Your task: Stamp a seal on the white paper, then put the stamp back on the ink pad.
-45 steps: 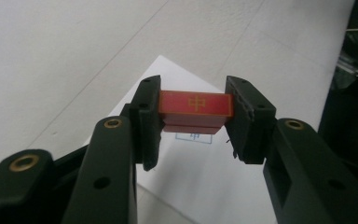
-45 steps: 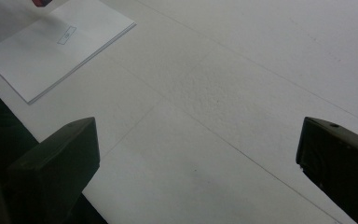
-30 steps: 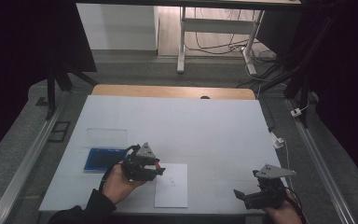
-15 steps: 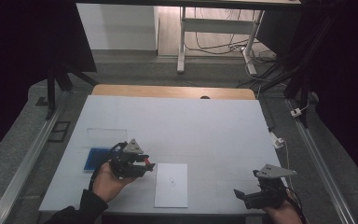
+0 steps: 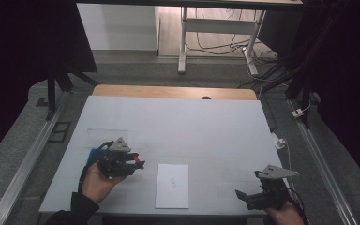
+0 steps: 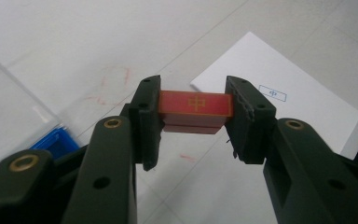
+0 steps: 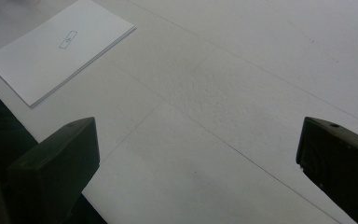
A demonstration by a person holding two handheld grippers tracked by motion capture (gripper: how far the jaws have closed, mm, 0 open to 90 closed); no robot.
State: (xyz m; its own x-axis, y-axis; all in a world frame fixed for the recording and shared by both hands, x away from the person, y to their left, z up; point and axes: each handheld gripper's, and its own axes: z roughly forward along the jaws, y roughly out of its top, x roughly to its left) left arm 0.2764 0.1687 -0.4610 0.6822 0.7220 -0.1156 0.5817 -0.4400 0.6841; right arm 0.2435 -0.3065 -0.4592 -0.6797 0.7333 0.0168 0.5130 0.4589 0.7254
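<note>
Red stamp block (image 6: 195,105) with a gold mark sits pinched between the jaws of the left gripper (image 5: 138,164), raised over the white table (image 5: 206,126) just left of the white paper sheet (image 5: 172,185). Well right of the sheet, the right gripper (image 5: 242,195) rests with jaws spread wide, empty.

Table (image 5: 206,122) with a paper sheet (image 5: 172,185) lying near its front edge, between the two grippers. Left gripper (image 5: 138,164) just left of the sheet, block (image 6: 195,110) between its jaws, tray (image 5: 93,153) behind it. Right gripper (image 5: 240,194) well right of the sheet, at the front edge.
</note>
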